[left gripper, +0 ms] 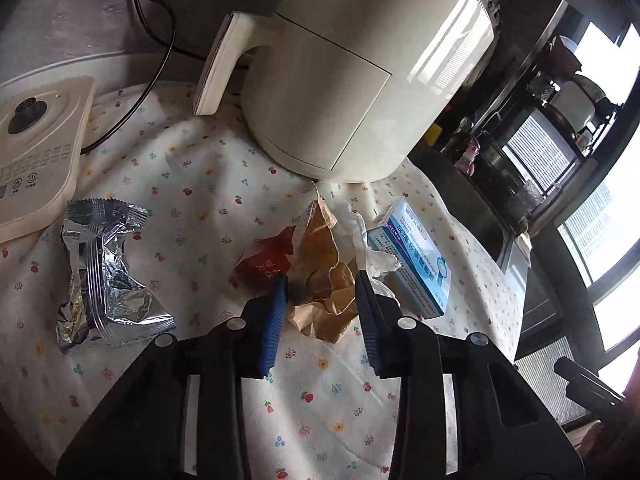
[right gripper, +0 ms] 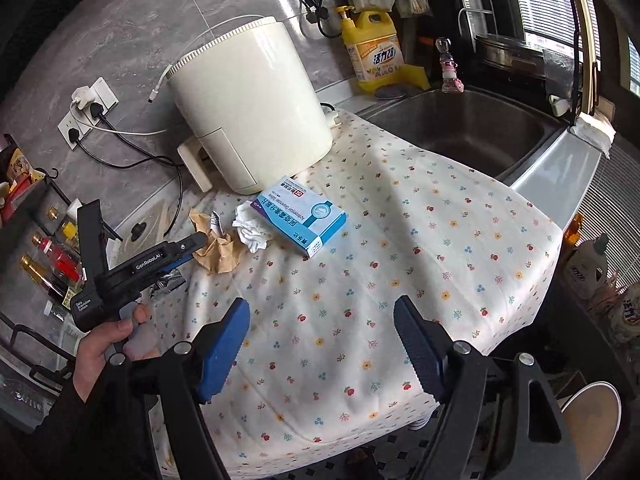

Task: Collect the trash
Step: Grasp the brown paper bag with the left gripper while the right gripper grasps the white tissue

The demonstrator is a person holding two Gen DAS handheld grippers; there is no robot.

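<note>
left wrist view: left gripper fingers clamped on crumpled brown paper, beside blue box; right gripper fingers held apart, empty, over floral cloth.

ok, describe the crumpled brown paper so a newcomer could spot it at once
Start at the big cream air fryer on the floral tablecloth. In front of it lies a small trash cluster; the crumpled brown paper sits between a red wrapper and a white tissue, beside a blue and white medicine box. It is the only tan, kraft-coloured piece.
</note>
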